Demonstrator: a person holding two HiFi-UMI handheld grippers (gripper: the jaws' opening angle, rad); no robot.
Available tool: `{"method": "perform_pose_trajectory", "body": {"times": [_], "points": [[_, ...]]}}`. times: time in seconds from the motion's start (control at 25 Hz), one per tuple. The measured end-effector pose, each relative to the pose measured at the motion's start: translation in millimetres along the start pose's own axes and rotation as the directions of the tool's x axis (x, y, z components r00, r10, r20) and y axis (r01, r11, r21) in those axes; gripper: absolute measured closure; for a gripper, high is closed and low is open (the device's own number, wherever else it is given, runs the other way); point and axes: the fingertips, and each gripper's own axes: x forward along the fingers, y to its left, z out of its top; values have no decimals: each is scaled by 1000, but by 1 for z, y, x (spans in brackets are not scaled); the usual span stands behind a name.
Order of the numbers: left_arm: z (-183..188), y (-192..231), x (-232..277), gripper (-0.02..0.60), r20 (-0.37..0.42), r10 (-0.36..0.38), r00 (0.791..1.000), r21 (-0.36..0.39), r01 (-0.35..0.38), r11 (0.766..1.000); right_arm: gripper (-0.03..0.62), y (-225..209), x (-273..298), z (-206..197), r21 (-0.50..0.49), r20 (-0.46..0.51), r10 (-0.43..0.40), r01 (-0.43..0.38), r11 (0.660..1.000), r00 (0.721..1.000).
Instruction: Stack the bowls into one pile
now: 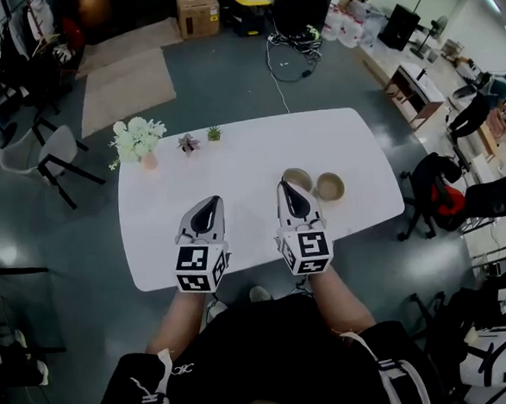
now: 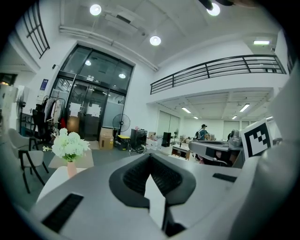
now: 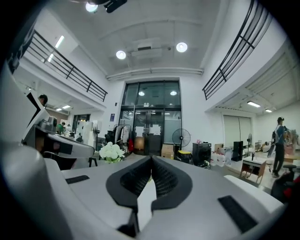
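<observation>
Sitting side by side on the white table [image 1: 233, 168], the two bowls are not piled: the left-hand bowl [image 1: 299, 177] and the right-hand bowl [image 1: 330, 185] rest upright with their rims close together, though the head view does not show whether they touch. The right gripper [image 1: 285, 184] is held over the table's near half, and its tip lies just beside the left-hand bowl, overlapping that bowl's near edge as seen from above. In the right gripper view, the right gripper [image 3: 151, 158] has its jaws pressed together at the tips with nothing caught between them, and it looks level across the room. The left gripper [image 1: 210, 201] is held well apart from both bowls, toward the table's middle. In its own view the left gripper [image 2: 150, 154] also has its jaws closed tip to tip and empty. A vase of white flowers [image 1: 138, 140] stands at the table's far left corner, well away from the bowls.
</observation>
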Motion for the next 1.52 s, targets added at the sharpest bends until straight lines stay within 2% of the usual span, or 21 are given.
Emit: {"method": "perform_pose_trajectory", "body": {"times": [0.2,0.36,0.48,0.6,0.76,0.88,1.04,1.2,1.4,1.52], "points": [[-11,-11,2,569,1,-26,1000,-29,26,999,577,-18,-3,-14,55,-34,-37,38,998,999],[-32,-49,28,568,-21,-19,1000,-13,19,1000,577,-73,-15,-35,65,-37,-65,68,996,997],[-36,-101,66,568,-12,5,1000,12,-5,1000,577,-138,-22,-53,79,-29,-56,58,995,998],[-39,-168,111,569,1,68,998,20,-68,997,577,-217,-35,-71,88,-23,-7,9,996,1000],[-47,-257,170,568,-4,158,988,3,-158,988,578,-317,-58,-85,-4,-24,71,-71,997,997],[-40,-308,193,568,-4,205,979,-3,-205,979,578,-363,-72,-85,-31,-41,140,-142,989,989],[-38,-334,202,568,-5,248,969,-3,-248,969,577,-388,-80,-87,4,-36,181,-181,983,983],[-34,-336,198,569,-1,289,957,1,-289,957,577,-391,-84,-84,20,-22,202,-202,979,979],[-32,-340,192,568,-1,309,951,12,-309,951,576,-389,-80,-91,-38,-42,238,-239,970,970],[-42,-339,188,569,-27,315,949,-10,-315,949,479,-376,-73,-107,-89,-122,300,-311,946,946]]}}
